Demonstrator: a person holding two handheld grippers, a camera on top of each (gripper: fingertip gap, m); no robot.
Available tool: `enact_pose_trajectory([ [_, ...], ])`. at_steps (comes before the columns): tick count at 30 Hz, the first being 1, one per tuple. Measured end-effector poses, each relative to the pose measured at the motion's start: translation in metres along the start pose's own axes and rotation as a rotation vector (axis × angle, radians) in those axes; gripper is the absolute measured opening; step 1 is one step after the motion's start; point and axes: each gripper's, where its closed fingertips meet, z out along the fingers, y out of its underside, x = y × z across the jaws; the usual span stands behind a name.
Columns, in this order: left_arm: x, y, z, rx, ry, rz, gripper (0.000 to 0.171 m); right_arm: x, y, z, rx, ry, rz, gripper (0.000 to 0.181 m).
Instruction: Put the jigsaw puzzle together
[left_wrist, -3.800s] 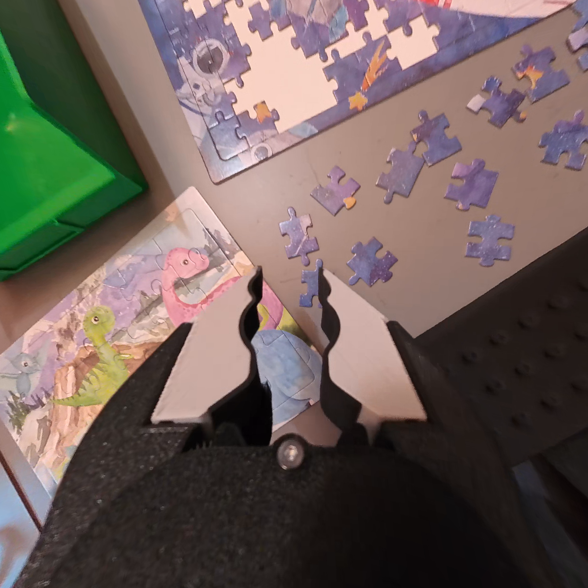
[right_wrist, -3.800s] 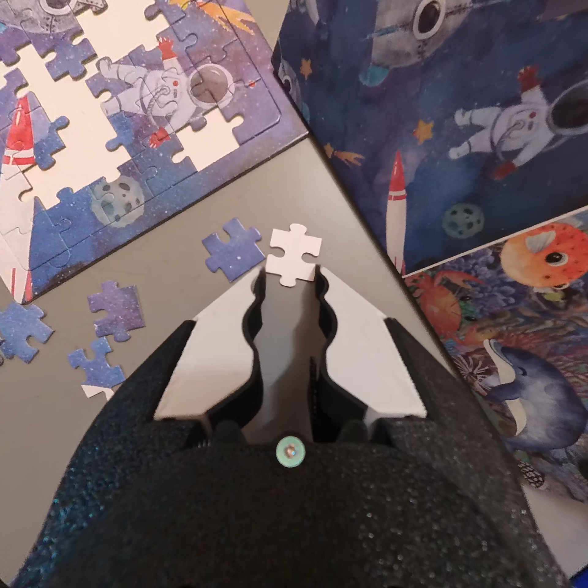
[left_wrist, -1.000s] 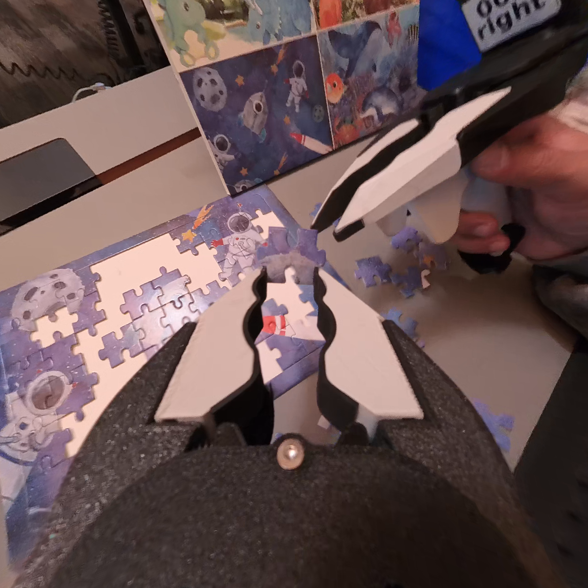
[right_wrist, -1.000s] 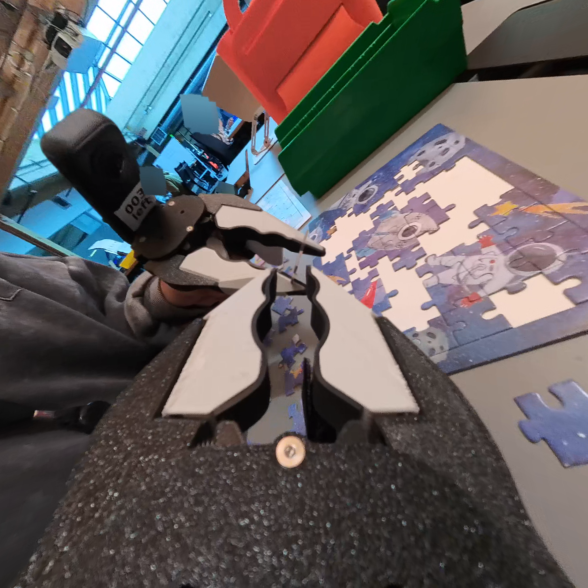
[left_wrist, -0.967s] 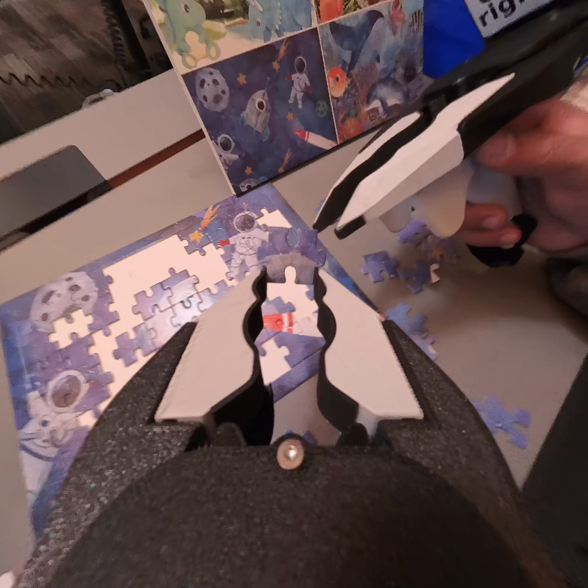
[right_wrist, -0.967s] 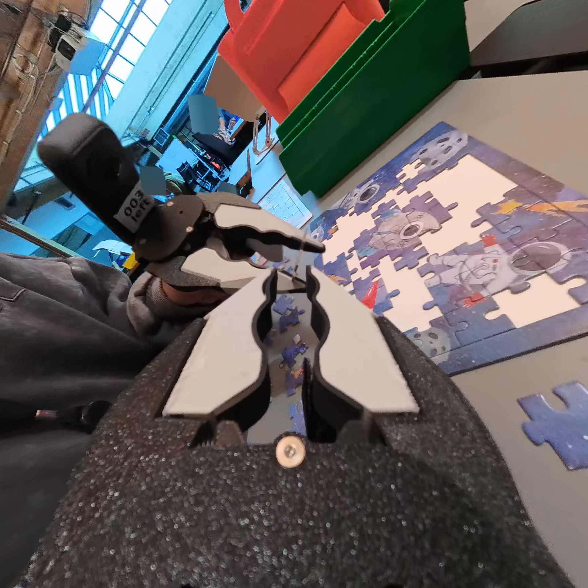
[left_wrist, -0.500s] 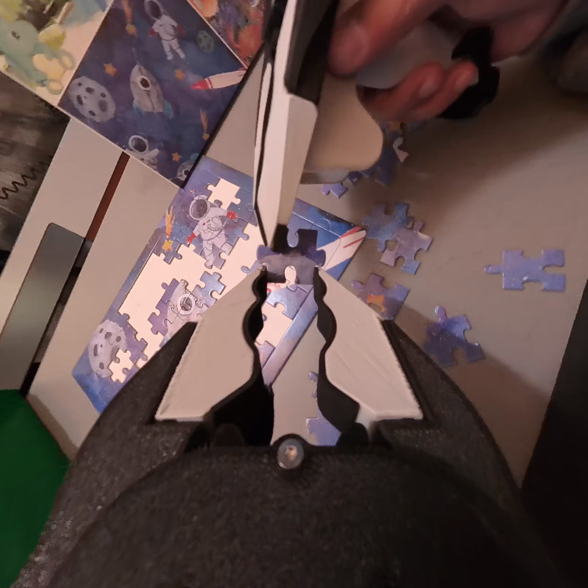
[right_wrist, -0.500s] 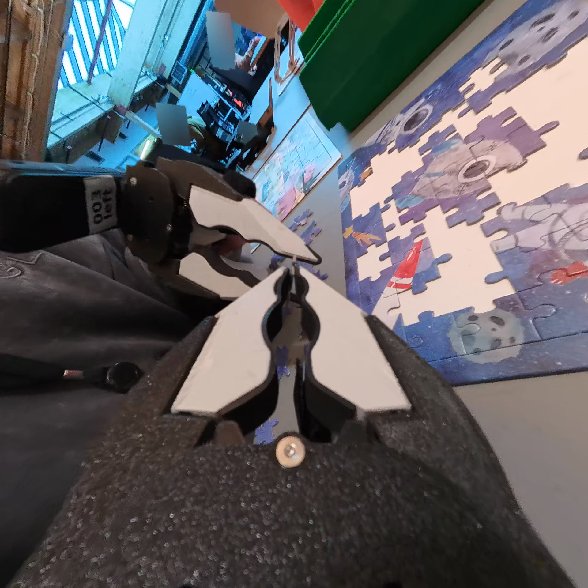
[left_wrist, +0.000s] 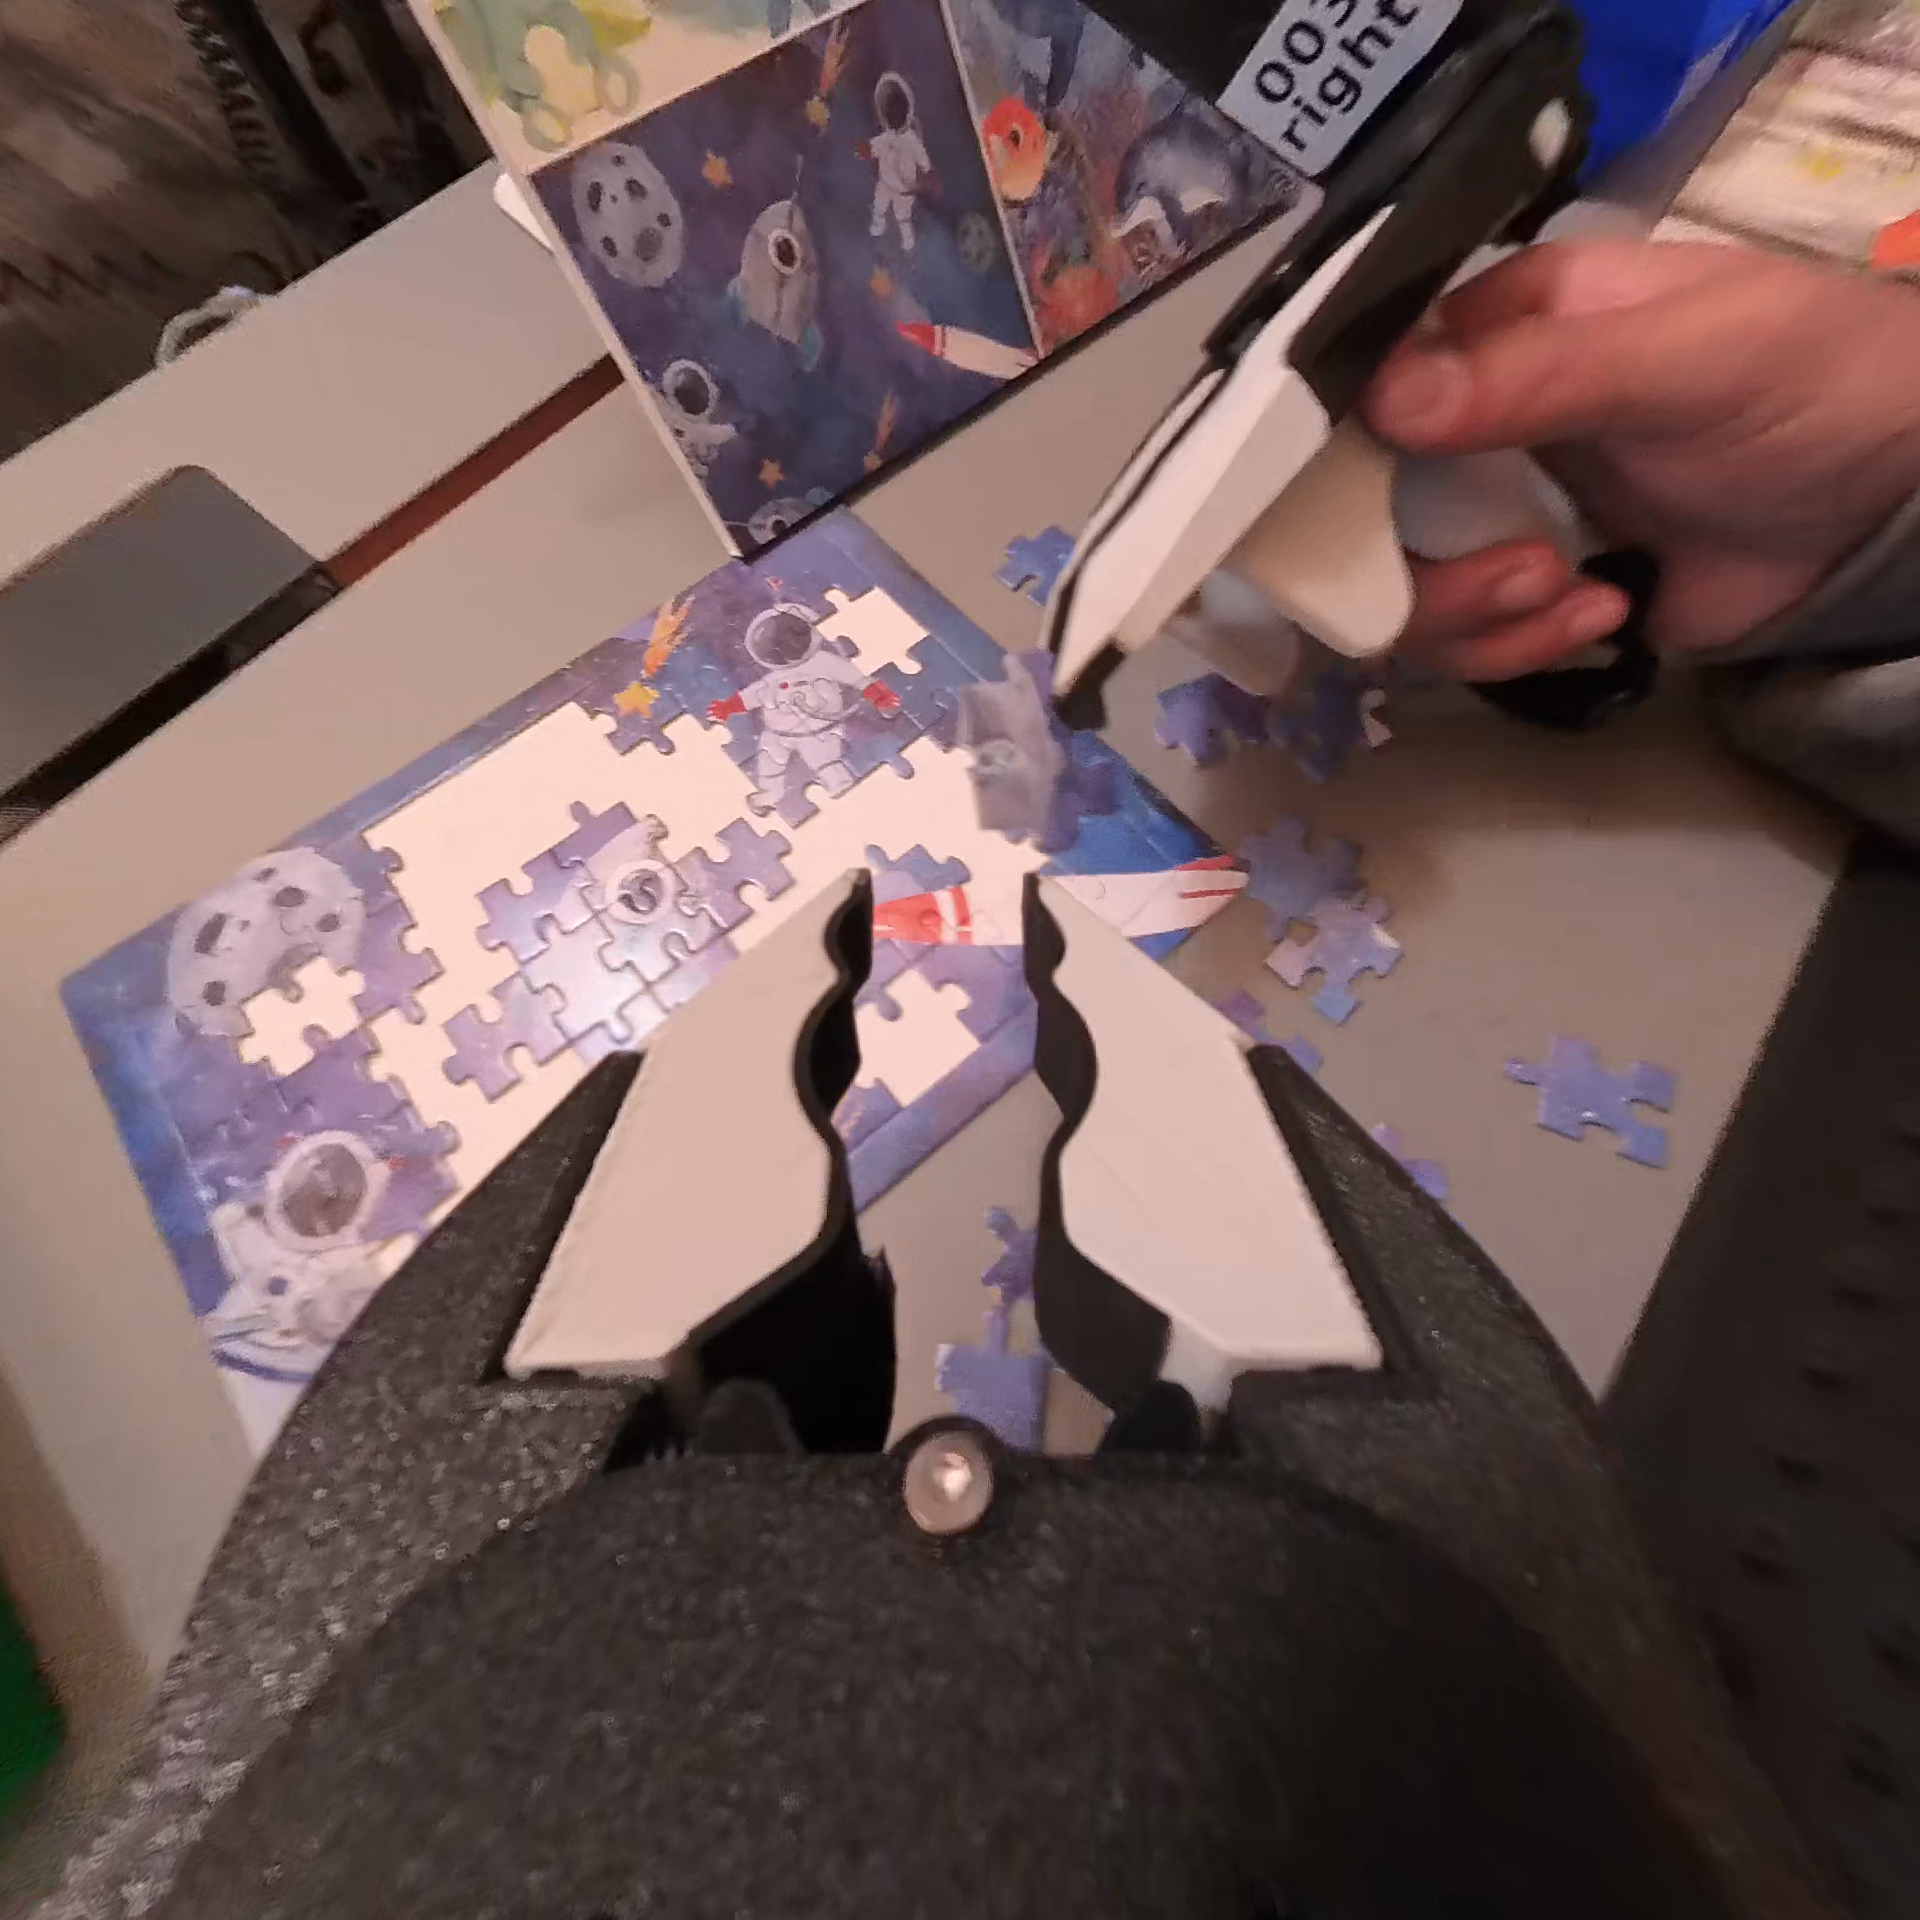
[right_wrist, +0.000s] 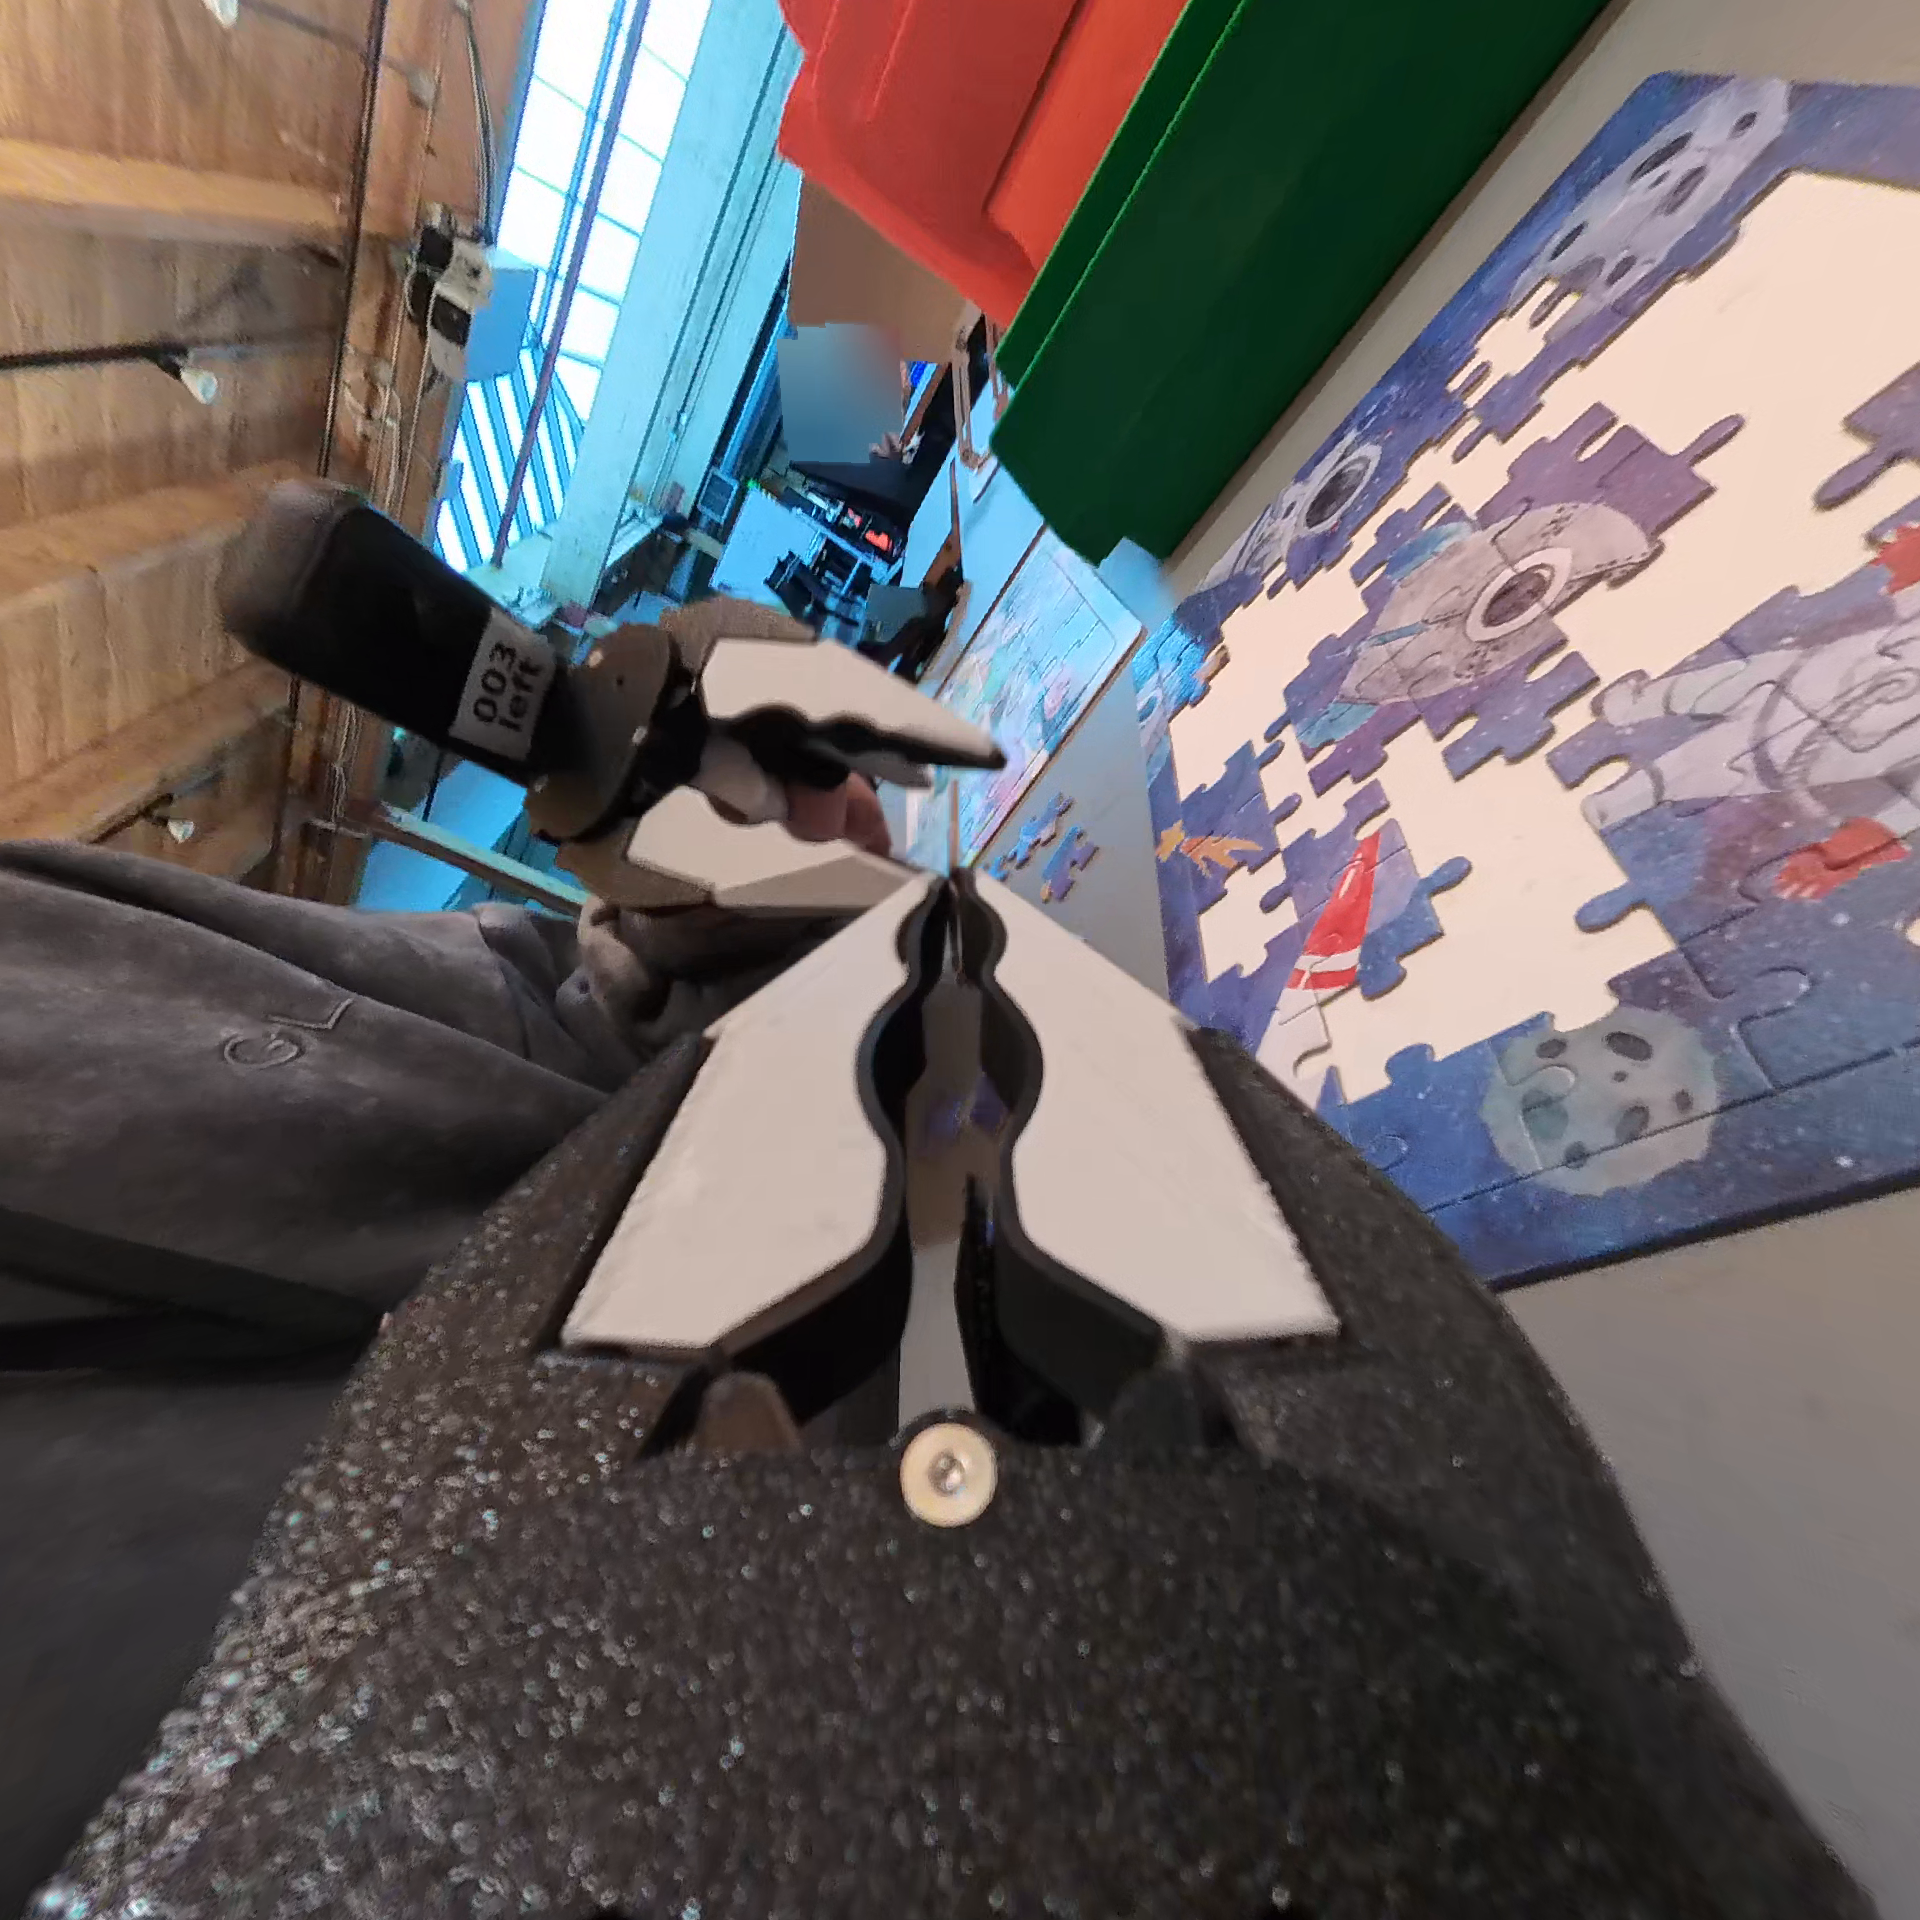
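Puzzle board (left_wrist: 312, 997) lies flat on the grey table (left_wrist: 1558, 935), partly filled. We find the right gripper (right_wrist: 954, 899) clenched on one blurred puzzle piece (left_wrist: 1013, 758) above it. We note the left gripper (left_wrist: 943, 899) spread and empty.

A grey table (left_wrist: 436, 343) fills the foreground. Beyond it, wooden wall planks (right_wrist: 156, 208) flank tall bright windows (right_wrist: 561, 187); what may be workbenches (right_wrist: 821, 520) crowd the blurred distance.
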Motion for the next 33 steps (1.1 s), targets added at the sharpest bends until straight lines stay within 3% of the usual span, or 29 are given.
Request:
enact_pose_trajectory([
  [6,0.019,0.006,0.011,-0.024,0.023,-0.006,0.017,-0.004,-0.004,0.003,0.040,-0.040,0.040,0.002],
  [13,-0.015,-0.011,-0.003,0.084,-0.027,-0.189,0.016,-0.006,0.003,0.009,0.012,-0.039,0.034,0.002],
  [20,0.004,-0.017,-0.006,0.198,0.146,-0.462,0.013,-0.011,-0.005,0.008,0.063,-0.061,0.035,0.001],
  [27,0.010,-0.040,-0.022,0.425,0.510,-0.891,0.023,-0.027,-0.017,0.004,0.136,-0.117,-0.021,0.001],
  [29,0.012,-0.045,-0.024,0.452,0.557,-0.917,0.022,-0.029,-0.015,0.007,0.120,-0.116,-0.031,0.001],
  [32,0.012,-0.045,-0.025,0.443,0.528,-0.874,0.001,-0.034,-0.014,0.010,0.118,-0.146,-0.025,0.002],
  [33,0.011,-0.045,-0.026,0.435,0.518,-0.858,0.000,-0.034,-0.013,0.011,0.113,-0.150,-0.018,0.001],
])
